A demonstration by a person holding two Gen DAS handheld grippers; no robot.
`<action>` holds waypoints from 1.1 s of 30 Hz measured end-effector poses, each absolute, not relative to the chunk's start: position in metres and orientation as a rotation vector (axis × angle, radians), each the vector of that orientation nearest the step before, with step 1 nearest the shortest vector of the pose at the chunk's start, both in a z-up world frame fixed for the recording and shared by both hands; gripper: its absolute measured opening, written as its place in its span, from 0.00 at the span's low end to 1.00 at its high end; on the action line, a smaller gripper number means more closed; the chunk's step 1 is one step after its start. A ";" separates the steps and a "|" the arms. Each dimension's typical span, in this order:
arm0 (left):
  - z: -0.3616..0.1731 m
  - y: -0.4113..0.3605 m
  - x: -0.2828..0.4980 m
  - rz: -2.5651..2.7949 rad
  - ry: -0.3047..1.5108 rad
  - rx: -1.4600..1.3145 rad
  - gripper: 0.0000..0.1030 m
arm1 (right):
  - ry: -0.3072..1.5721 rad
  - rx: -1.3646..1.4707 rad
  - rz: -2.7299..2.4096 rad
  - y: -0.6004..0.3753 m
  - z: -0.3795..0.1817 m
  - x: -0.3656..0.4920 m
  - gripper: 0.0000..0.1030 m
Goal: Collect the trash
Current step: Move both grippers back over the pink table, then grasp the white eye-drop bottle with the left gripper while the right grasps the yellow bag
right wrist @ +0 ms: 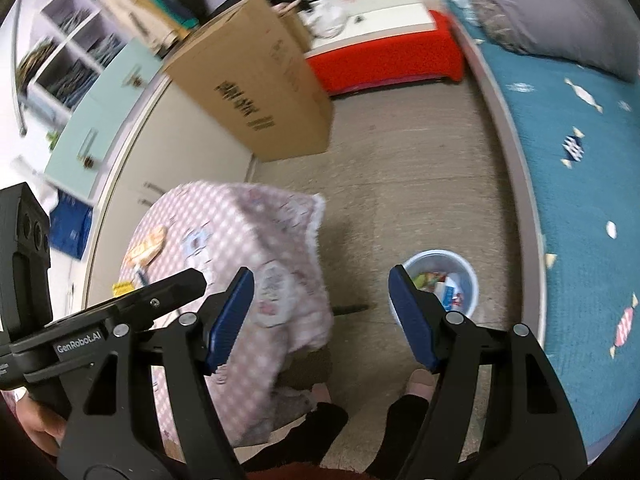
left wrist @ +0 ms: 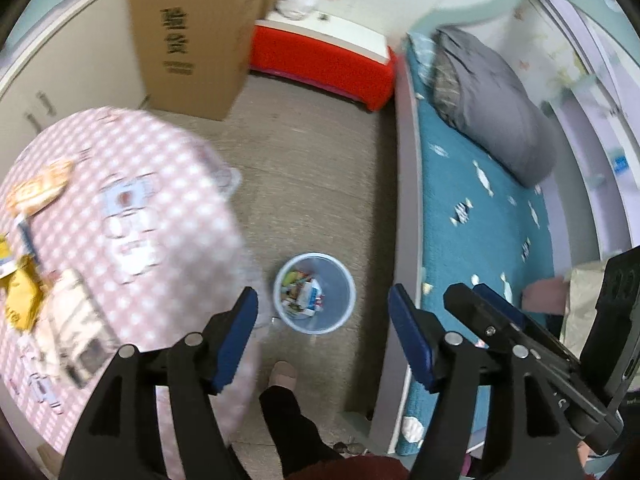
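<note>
Trash bin (left wrist: 315,293): a pale translucent pail standing upright on the grey-brown floor (left wrist: 320,168), holding a loose heap of coloured wrappers and small cartons. It serves here as the reference landmark.

Left gripper (left wrist: 323,334): held above the bin, pointing steeply down, blue pads spread wide with nothing between them; the bin shows in the gap between the two pads.

Right gripper (right wrist: 321,315): held just beside the left one, its jaws likewise apart and empty. In the right wrist view the bin (right wrist: 440,286) lies behind its right-hand pad, partly hidden by it.

Table (left wrist: 120,216): just left of the bin, covered by a pink checked cloth whose edge hangs down near the bin's rim. On the part of the cloth farthest from the bin lie a yellow packet (left wrist: 22,296), an orange-and-white wrapper (left wrist: 38,190) and other blurred pieces I cannot identify.

Bed (left wrist: 480,216): right of the bin, with a teal cover printed with sweets and a grey pillow (left wrist: 496,116) at its far end.

Cardboard box (left wrist: 196,32): well beyond the bin, upright against pale cupboards. A red bench (left wrist: 324,58) stands beside it, at the head of the bed.

Person: a slippered foot (left wrist: 284,374) and a dark trouser leg on the floor, just on the near side of the bin.
</note>
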State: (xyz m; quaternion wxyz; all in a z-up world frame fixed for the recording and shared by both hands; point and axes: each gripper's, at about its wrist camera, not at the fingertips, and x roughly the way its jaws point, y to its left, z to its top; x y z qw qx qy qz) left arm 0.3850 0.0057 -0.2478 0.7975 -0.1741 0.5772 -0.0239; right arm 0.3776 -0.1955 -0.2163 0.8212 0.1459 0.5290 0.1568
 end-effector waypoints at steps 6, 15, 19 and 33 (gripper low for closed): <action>-0.256 0.119 0.343 0.040 1.234 -0.421 0.65 | 1.161 0.257 0.411 -0.088 -0.224 0.367 0.67; -0.281 0.285 0.281 0.167 1.243 -0.485 0.65 | 1.205 0.181 0.529 0.080 -0.249 0.339 0.67; -0.297 0.335 0.257 0.198 1.270 -0.541 0.65 | 1.239 0.158 0.554 0.132 -0.260 0.326 0.67; -0.376 0.401 0.236 0.185 1.379 -0.626 0.54 | 1.321 0.065 0.550 0.224 -0.294 0.320 0.76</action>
